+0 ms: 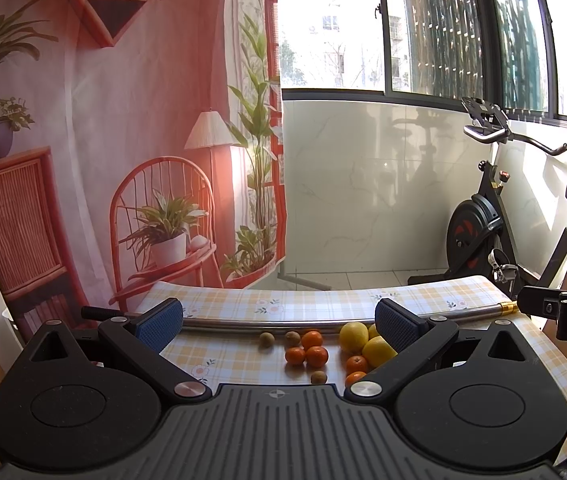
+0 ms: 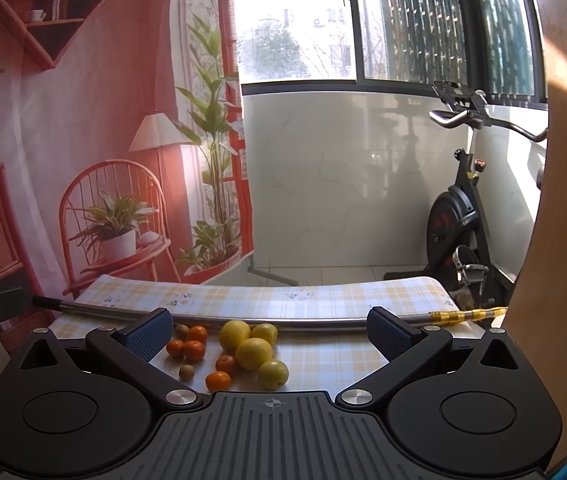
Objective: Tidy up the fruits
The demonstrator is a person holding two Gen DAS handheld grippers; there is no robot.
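Observation:
Loose fruit lies on a yellow checked tablecloth [image 1: 243, 360]. Several small mandarins [image 1: 311, 350] sit in a cluster, with three brown kiwis [image 1: 267, 339] around them and yellow lemons [image 1: 353, 336] to their right. In the right wrist view the lemons [image 2: 253, 354] are central, a yellow-green apple-like fruit [image 2: 273, 374] lies nearest, and the mandarins [image 2: 193, 350] lie left. My left gripper [image 1: 279, 324] is open above the near side of the fruit, holding nothing. My right gripper [image 2: 269, 330] is open too, empty, over the lemons.
A metal rod [image 1: 303, 322] with a gold end lies across the table just behind the fruit. An exercise bike [image 1: 483, 220] stands at the back right beside the window. A printed fabric backdrop [image 1: 123, 140] hangs behind the table's left half.

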